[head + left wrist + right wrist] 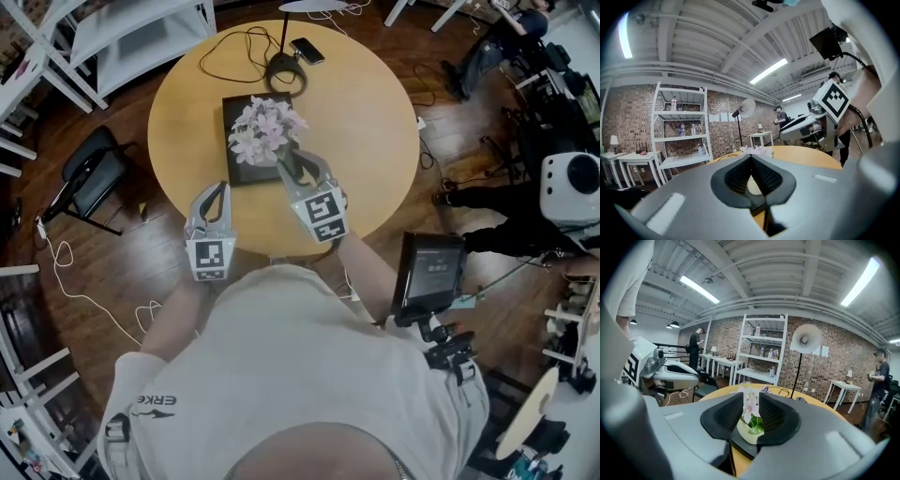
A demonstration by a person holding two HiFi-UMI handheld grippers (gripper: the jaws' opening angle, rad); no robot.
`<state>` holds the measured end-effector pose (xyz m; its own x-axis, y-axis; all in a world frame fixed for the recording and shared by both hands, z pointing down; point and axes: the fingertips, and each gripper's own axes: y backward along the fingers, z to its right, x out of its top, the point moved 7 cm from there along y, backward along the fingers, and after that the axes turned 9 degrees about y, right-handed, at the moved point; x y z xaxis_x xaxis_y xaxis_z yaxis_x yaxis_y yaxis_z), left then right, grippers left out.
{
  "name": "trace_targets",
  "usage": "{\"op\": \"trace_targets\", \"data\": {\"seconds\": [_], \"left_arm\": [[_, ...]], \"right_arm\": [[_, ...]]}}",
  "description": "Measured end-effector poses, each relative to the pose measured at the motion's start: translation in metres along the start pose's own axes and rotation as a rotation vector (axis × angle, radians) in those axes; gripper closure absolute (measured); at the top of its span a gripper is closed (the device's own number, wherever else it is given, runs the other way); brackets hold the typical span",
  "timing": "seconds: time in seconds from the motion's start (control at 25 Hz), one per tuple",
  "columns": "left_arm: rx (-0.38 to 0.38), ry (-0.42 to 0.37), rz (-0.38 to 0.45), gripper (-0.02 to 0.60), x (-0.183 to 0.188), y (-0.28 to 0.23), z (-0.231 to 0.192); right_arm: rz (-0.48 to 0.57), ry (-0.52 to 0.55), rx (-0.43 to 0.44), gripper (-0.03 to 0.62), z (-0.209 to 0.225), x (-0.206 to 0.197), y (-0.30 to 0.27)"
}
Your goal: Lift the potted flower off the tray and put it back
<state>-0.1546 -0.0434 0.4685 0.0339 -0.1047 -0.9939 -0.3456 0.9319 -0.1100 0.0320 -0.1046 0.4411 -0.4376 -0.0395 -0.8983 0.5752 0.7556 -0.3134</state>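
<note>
Wooden table (375, 112) rim beneath claws | left gripper (217, 187) jaws together | right gripper (300, 161) jaws narrowly apart | potted flower (265, 129) on tray (239, 169) just ahead

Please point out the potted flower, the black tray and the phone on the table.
Pale pink potted flower (265, 129): head view, on its blossoms.
Black square tray (242, 173): head view, on its bare lower-left part.
Black flat phone (307, 51): head view, on the middle of its face.

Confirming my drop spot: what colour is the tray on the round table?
Black. The tray shows best in the head view.
</note>
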Motion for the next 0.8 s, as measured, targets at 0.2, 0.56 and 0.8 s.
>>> {"op": "trace_targets", "data": {"seconds": [0.2,0.56,0.8], "left_arm": [[-0.006,0.016,0.057,0.58,0.015,0.03,0.008],[-0.074,0.041,0.091,0.58,0.023,0.077,0.033],[-0.089,0.091,0.072,0.58,0.031,0.102,0.047]], "right_arm": [[0.057,-0.001,-0.077,0.56,-0.02,0.021,0.041],[0.064,-0.03,-0.128,0.58,-0.06,0.028,0.115],[0.092,-0.054,-0.121,0.58,-0.068,0.027,0.148]]}}
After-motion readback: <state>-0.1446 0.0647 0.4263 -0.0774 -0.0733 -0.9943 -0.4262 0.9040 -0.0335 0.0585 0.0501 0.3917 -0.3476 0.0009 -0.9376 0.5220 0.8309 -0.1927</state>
